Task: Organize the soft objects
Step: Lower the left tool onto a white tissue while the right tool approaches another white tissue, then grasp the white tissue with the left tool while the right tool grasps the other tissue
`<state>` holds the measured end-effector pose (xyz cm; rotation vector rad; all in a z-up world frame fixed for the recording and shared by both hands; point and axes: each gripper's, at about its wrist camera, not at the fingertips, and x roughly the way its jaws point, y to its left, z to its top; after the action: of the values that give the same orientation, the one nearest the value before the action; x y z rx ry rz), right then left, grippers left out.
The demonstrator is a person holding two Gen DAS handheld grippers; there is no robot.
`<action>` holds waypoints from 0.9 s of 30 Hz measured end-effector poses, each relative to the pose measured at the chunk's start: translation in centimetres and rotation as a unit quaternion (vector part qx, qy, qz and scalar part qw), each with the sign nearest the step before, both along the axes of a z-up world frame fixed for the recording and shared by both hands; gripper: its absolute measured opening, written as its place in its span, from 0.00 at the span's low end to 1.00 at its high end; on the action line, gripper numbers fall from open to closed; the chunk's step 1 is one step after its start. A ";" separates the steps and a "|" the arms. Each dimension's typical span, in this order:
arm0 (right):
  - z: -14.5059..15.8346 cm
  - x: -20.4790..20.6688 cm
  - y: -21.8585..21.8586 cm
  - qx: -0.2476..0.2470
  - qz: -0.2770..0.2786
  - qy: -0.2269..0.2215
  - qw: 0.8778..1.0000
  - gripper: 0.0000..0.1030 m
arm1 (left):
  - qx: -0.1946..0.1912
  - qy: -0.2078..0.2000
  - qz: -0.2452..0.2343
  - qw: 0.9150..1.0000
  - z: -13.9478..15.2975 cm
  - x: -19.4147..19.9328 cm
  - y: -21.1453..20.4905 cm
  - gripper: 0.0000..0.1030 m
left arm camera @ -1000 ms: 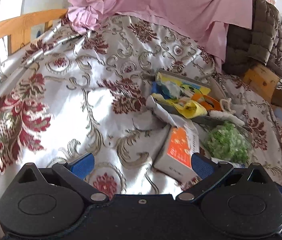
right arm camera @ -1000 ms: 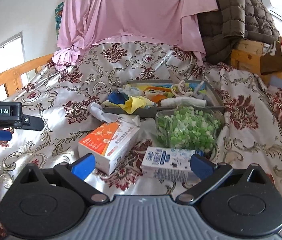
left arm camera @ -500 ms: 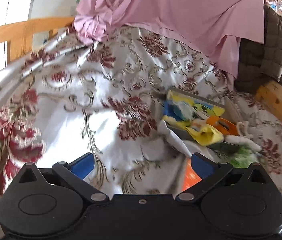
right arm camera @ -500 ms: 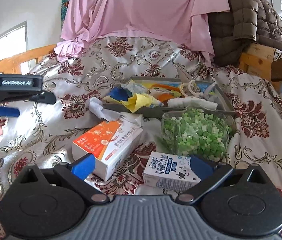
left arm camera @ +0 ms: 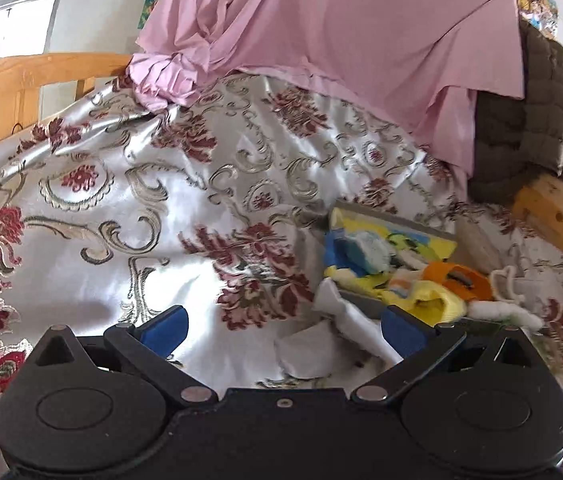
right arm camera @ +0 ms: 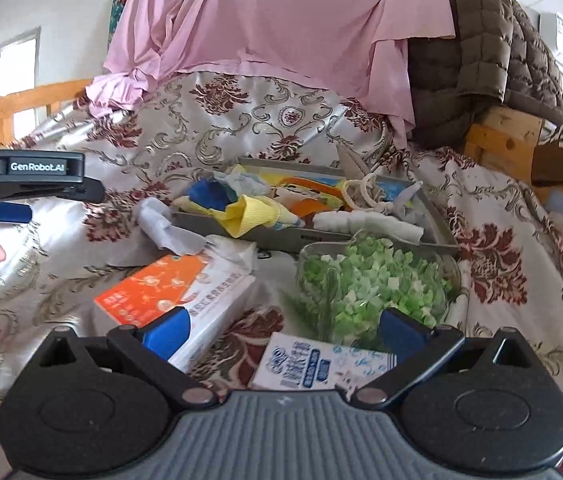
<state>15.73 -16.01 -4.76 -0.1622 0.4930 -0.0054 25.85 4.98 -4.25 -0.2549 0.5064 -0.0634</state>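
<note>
A grey tray (right arm camera: 305,238) on the bed holds several soft things: a yellow cloth (right arm camera: 253,212), a blue cloth (right arm camera: 205,194), a white rolled cloth (right arm camera: 365,224). A crumpled white tissue (right arm camera: 161,226) lies at its left front corner; it also shows in the left wrist view (left arm camera: 345,316), near the tray (left arm camera: 365,304). My left gripper (left arm camera: 283,326) is open and empty above the bedspread, left of the tissue. It shows at the left of the right wrist view (right arm camera: 13,212). My right gripper (right arm camera: 281,330) is open and empty above the boxes.
An orange-and-white tissue box (right arm camera: 185,292), a milk carton (right arm camera: 321,364) and a clear bowl of green bits (right arm camera: 373,280) lie in front of the tray. A pink sheet (right arm camera: 273,24), a brown quilt (right arm camera: 489,52) and a wooden bed rail (left arm camera: 37,76) stand behind.
My left gripper has tilted up and moved forward left of the tray; the tissue box has dropped out of its view. My right gripper has moved closer to the boxes.
</note>
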 end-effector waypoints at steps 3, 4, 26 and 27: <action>0.0 0.5 0.0 -0.004 0.002 -0.005 1.000 1.00 | -0.022 0.008 0.003 1.000 -0.6 1.1 0.8 0.99; 0.1 0.7 0.1 -0.002 0.004 -0.005 1.000 1.00 | -0.035 0.008 -0.001 0.999 -0.7 1.4 1.0 0.99; 2.0 10.2 2.3 -0.037 0.026 0.047 0.998 0.86 | -0.093 0.077 -0.123 0.985 -3.9 7.9 0.1 0.81; 2.1 10.9 2.5 -0.042 0.029 0.053 0.997 0.85 | -0.097 0.081 -0.122 0.984 -4.0 8.1 0.1 0.79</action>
<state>26.61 -13.47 -2.62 -0.2592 0.5935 0.0393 33.92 5.12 -8.25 -0.3890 0.6932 -0.3343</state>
